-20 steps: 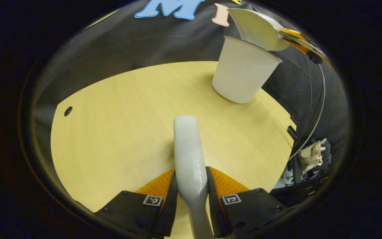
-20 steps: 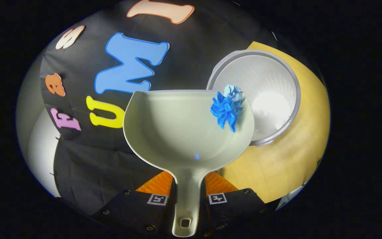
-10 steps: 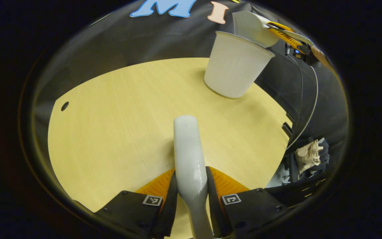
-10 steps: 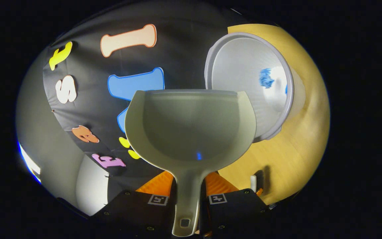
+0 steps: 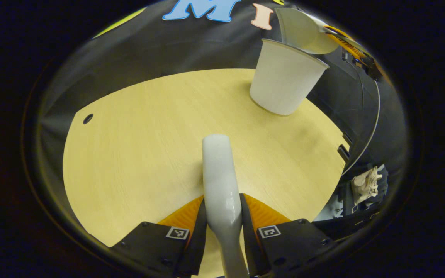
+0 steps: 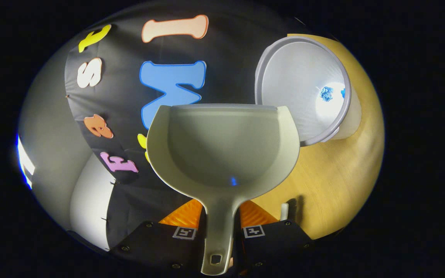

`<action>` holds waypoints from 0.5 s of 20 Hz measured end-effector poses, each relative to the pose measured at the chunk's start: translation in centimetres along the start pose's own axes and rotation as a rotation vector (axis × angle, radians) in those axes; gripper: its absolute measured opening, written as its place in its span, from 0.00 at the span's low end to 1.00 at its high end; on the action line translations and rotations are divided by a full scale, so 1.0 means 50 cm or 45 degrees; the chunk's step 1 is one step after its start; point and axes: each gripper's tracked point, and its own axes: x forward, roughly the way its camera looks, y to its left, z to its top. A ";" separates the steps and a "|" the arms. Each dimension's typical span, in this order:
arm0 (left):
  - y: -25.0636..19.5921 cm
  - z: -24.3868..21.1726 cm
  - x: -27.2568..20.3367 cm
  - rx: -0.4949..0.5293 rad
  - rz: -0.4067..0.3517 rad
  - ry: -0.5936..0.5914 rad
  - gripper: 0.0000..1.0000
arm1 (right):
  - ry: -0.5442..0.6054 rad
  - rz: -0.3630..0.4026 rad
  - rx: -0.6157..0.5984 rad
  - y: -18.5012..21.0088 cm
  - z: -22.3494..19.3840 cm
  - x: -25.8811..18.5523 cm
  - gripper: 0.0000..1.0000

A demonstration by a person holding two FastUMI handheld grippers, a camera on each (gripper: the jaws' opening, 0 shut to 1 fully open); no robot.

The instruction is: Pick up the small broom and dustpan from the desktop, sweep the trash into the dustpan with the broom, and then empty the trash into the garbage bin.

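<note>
Right gripper view: right tool [image 6: 219,227] clamps the dustpan [image 6: 222,146] handle, its empty scoop at frame centre. Blue trash [image 6: 326,93] lies inside the garbage bin [image 6: 280,73], upper right. Left tool [image 5: 222,227] grips the broom [image 5: 218,173] above the tabletop [image 5: 137,146]. Swinging the pan back low could clip the bin's rim and topple it.

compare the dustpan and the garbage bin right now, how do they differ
The dustpan is a shallow scoop with a handle, clamped in the right claw and held in the air; the garbage bin is a deep, round, handleless tub standing on the desktop. The dustpan is empty, while the garbage bin holds blue paper scraps at its bottom. Both are pale plastic.
</note>
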 end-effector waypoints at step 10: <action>0.149 -0.060 -0.030 -0.191 0.181 0.006 0.51 | 0.144 -0.252 -0.483 -0.056 -0.210 0.075 0.30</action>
